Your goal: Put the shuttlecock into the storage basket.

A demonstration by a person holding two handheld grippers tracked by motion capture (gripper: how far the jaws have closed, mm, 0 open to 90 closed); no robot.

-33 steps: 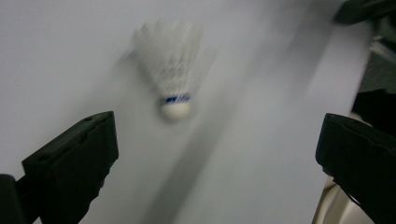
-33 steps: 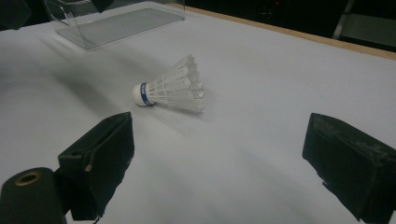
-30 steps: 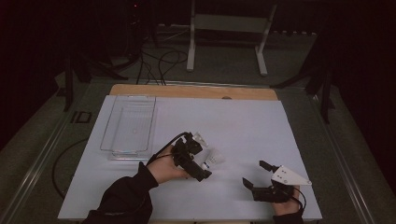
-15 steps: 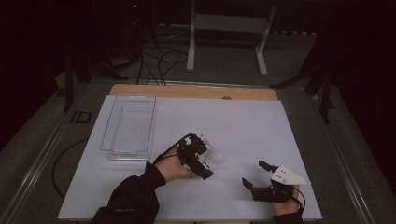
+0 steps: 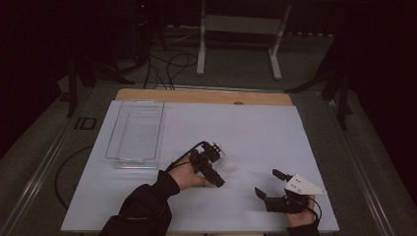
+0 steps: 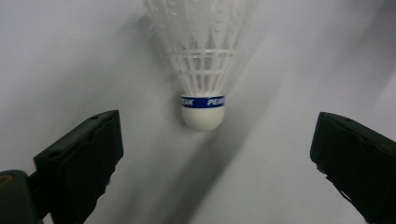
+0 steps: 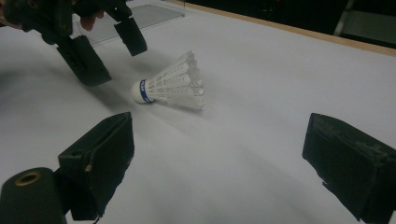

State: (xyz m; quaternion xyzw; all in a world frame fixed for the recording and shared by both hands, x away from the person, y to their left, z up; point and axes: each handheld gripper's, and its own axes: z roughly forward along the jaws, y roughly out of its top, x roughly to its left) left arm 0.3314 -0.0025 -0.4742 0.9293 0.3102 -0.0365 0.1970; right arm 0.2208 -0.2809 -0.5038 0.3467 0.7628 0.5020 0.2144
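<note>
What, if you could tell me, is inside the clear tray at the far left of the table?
The tray looks empty: the white table cover shows through its clear bottom. No part of it is covered; the shuttlecock lies outside it, by the left gripper.

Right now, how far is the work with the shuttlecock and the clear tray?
Nothing looks finished: the clear tray holds nothing and the shuttlecock lies on its side on the white sheet. In hand: the left hand-held gripper hangs open just at the cork end, not touching it. Left: probably closing on it, lifting and carrying it, perhaps to the tray. The right hand-held gripper waits open, apart.
</note>
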